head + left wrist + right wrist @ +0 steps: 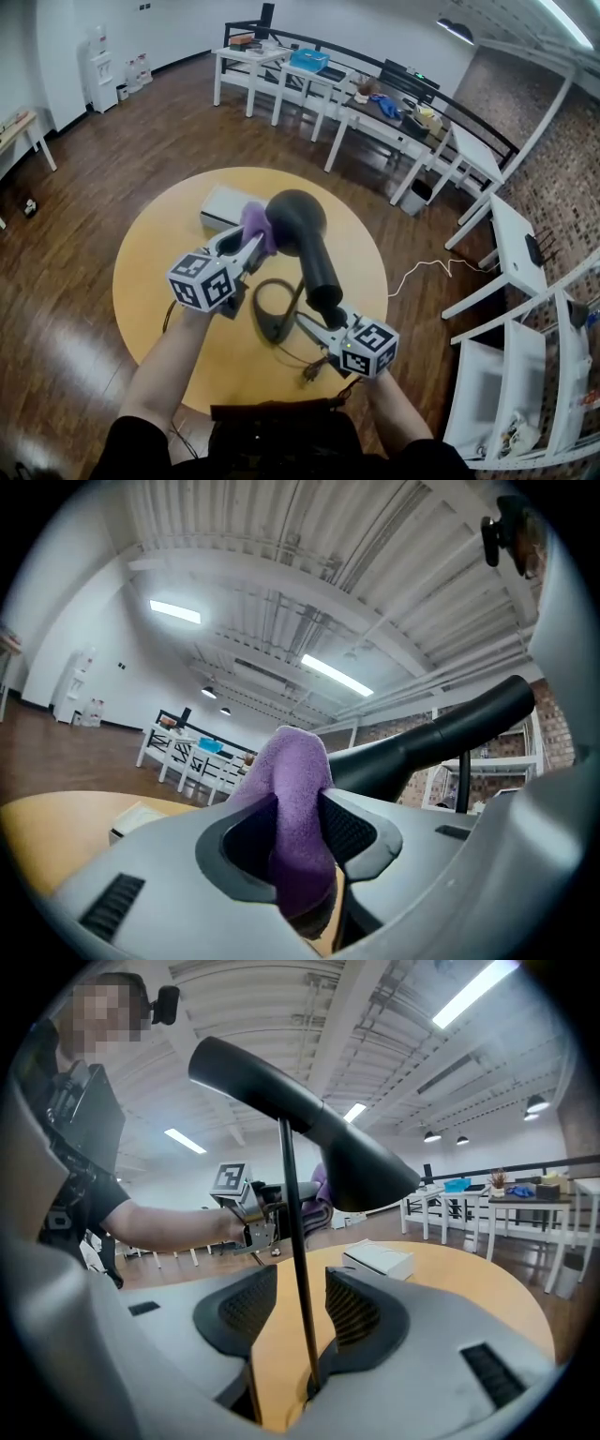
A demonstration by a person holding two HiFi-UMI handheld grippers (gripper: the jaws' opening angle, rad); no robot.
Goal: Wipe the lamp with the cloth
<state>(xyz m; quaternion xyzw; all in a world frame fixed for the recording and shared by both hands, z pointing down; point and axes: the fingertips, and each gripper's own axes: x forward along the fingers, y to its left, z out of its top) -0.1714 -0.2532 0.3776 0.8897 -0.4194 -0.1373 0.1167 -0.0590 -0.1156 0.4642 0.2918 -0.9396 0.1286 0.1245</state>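
Yellow table (155, 258), box (216, 208) behind lamp (298, 223) — left gripper (247, 246) clamping cloth (257, 223), right gripper (317, 330) seemingly unclamped

**Left gripper clamped, right gripper apart**

The left forearm (167, 361) is bare and reaches forward. The left gripper (248, 246) points away from the body, roughly level, with its jaws pinched on a purple cloth (298, 799). The right forearm (392, 401) is held close to the torso. The right gripper (314, 328) angles slightly down, jaws apart. A thin lamp stem (295, 1269) stands between its pads, which are not closed on it.
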